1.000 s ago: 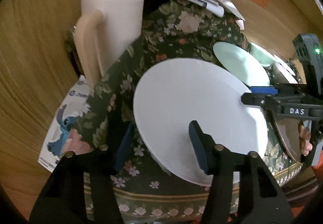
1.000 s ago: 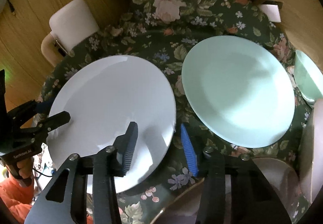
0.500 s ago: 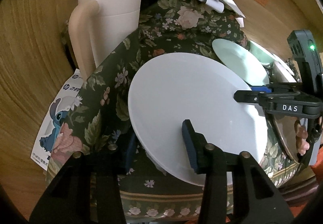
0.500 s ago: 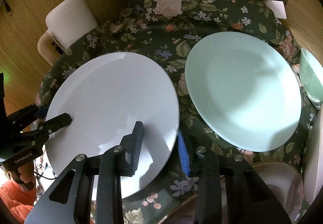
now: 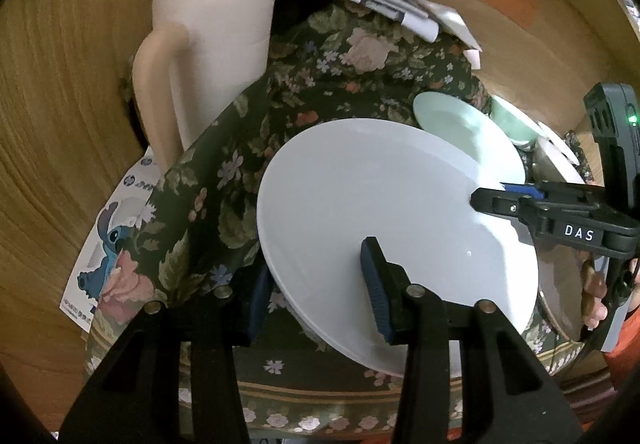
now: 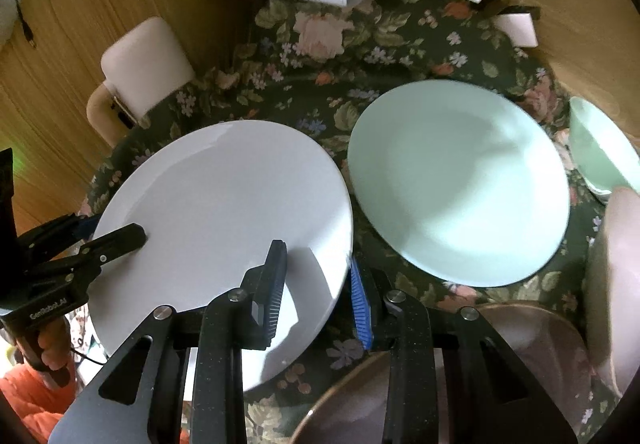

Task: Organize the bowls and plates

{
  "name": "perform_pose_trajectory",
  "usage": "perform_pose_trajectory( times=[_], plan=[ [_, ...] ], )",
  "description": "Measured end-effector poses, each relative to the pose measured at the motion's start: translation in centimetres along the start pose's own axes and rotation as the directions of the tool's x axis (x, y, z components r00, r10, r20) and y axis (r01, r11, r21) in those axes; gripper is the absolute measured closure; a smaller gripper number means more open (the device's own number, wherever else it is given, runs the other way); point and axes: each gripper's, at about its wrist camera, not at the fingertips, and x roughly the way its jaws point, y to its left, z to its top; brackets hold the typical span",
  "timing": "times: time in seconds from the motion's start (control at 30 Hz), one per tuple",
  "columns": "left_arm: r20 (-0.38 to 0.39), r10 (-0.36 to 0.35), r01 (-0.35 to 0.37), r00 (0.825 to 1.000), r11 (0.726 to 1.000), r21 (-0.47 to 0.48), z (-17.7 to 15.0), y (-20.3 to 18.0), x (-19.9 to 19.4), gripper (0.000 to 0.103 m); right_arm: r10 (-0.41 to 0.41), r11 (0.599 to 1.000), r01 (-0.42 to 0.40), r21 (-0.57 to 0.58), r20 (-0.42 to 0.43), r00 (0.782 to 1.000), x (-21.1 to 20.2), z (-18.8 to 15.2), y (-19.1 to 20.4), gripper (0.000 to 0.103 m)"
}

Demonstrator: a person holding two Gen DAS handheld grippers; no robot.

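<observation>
1. The left gripper [image 5: 316, 288] is reaching in low over the table edge, its jaws set wide apart and straddling the near rim of the white plate [image 5: 384, 220], one finger above the plate and one below, not visibly pinching.
2. The right gripper [image 6: 318, 294] is coming at the same white plate [image 6: 224, 228] from the opposite side, its jaws parted and bracketing the rim; whether the pads are touching cannot be told.
3. The white plate is smooth, glossy and round, lying between the two grippers on a dark floral tablecloth [image 6: 320, 56].
4. Just beyond the right gripper's fingertips, a pale green plate [image 6: 456, 180] is sitting beside the white one, with a matching green bowl [image 6: 600, 156] further to its right.
5. A brown-rimmed dish [image 6: 520, 376] is sitting under the right gripper.
</observation>
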Motion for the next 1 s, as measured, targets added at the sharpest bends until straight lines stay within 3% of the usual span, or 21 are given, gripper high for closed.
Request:
perform_pose_trajectory(
  times=[0.5, 1.0],
  plan=[
    [0.102, -0.043, 0.035, 0.994, 0.997, 0.071, 1.0, -4.4, -3.6, 0.060, -0.035, 0.999, 0.029, 0.039, 0.143, 0.989, -6.5, -1.0, -1.4, 0.077],
    [0.101, -0.125, 0.109, 0.987, 0.982, 0.154, -0.5, -10.1, -4.7, 0.060, -0.096, 0.989, 0.069, 0.133, 0.215, 0.972, -12.0, -5.9, -4.2, 0.077]
  ],
)
